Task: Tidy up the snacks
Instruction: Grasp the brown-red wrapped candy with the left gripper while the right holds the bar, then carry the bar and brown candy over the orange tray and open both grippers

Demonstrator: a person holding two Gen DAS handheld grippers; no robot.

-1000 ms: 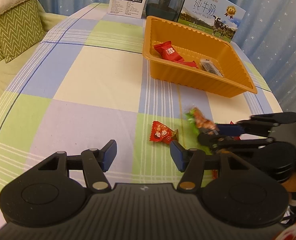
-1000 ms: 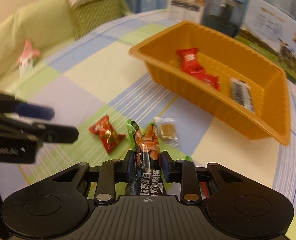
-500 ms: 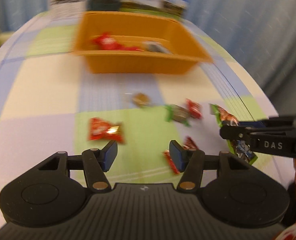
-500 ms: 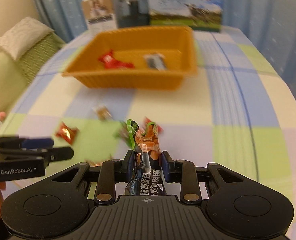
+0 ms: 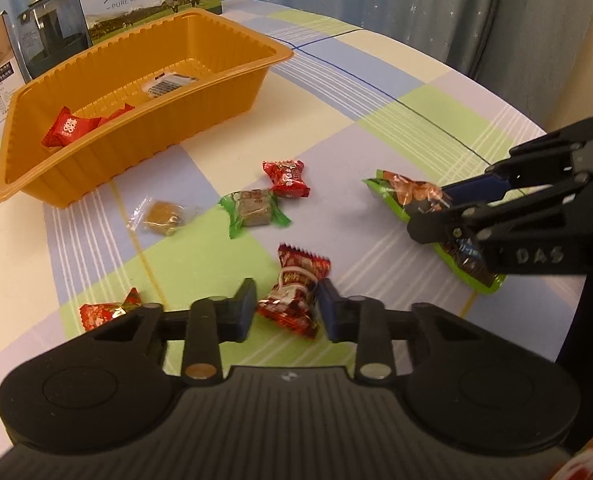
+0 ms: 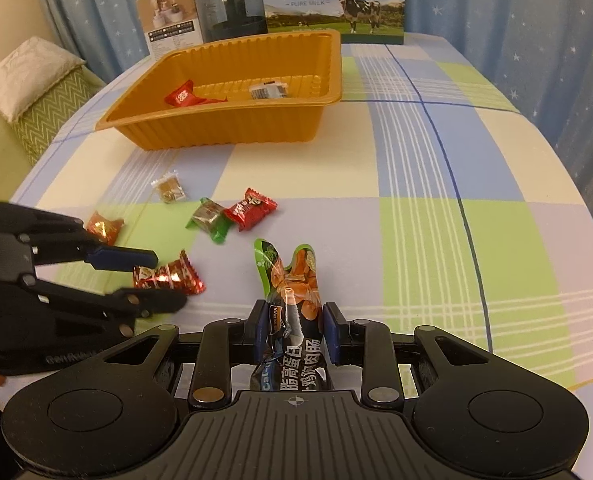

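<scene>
Tablecloth (image 6: 436, 168): a soft checked fabric in blue, green and cream, lying flat. It could be snagged and dragged if a fingertip is pressed into it during a pick, and the loose sweets would be shifted.
Orange tray (image 6: 232, 132): thin ribbed plastic, rectangular with flared walls, seen at 12 o'clock from the right gripper. It looks light, so it could be pushed away if its rim is struck on delivery. A red sweet and a pale packet are already held in it.
Sausage snack (image 6: 292, 300): a long glossy pouch with a green edge, crinkled and slippery. It is held across its middle, with its free end pointing at 12 o'clock. It could slide out if swung fast.
Right gripper (image 6: 292, 334): narrowed on the sausage snack, pads pressed on both sides.
Left gripper (image 5: 286, 312): its jaws have just been closing, and a red foil candy (image 5: 294, 298) is now pinched between the pads. The hold is judged shallow, taken on puffy wrapper, so the candy could be squeezed out or dropped when lifted.
Loose sweets: a green-wrapped block (image 5: 254, 210), a red square candy (image 5: 287, 178), a clear-wrapped brown piece (image 5: 164, 216) and a small red foil one (image 5: 106, 312), lying at 10 to 12 o'clock of the left gripper. They could be scattered by a passing finger.
</scene>
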